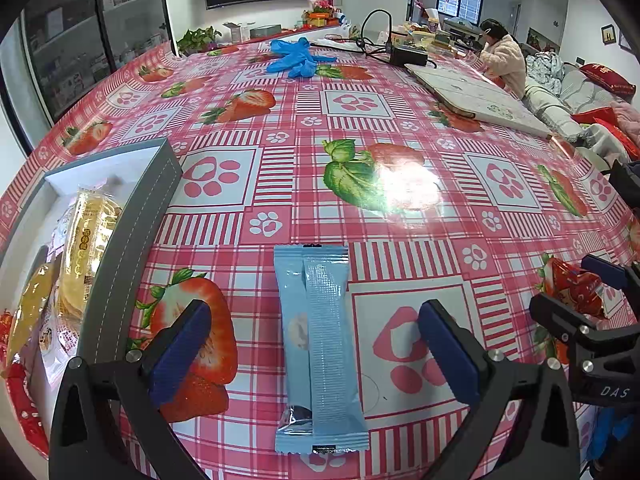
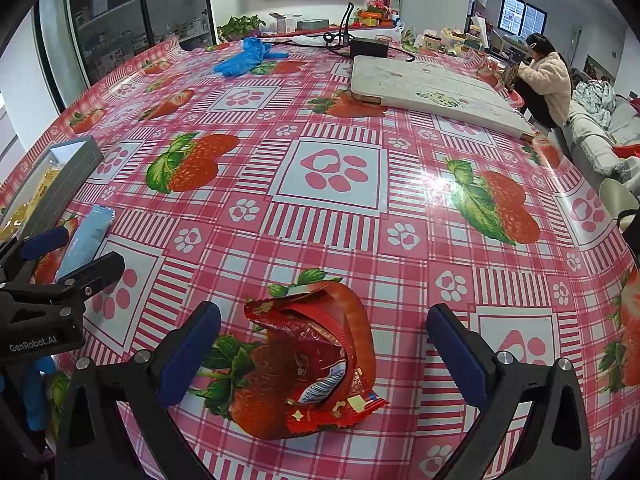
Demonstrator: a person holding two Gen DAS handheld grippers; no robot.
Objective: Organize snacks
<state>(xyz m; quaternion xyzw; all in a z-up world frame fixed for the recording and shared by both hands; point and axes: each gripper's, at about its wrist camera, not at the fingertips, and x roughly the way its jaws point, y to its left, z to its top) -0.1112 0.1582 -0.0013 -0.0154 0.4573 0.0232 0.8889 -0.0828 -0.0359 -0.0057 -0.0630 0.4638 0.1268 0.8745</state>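
A long light-blue snack packet (image 1: 320, 344) lies flat on the strawberry tablecloth, between the blue pads of my open left gripper (image 1: 316, 356), which touch nothing. The same blue packet (image 2: 86, 238) shows at the left of the right wrist view. A crumpled red snack packet (image 2: 316, 364) lies between the pads of my open right gripper (image 2: 324, 360), untouched. At the left stands a grey box (image 1: 132, 236) with a white inside, holding yellow wrapped snacks (image 1: 86, 248) and other packets. In the left wrist view the red packet (image 1: 576, 288) lies at the right by the right gripper.
Blue gloves (image 1: 298, 56) lie far back on the table. A flat white board (image 2: 432, 88) rests at the back right, with a black box and cables (image 2: 368, 46) behind it. A person (image 2: 544, 76) sits at the table's far right end.
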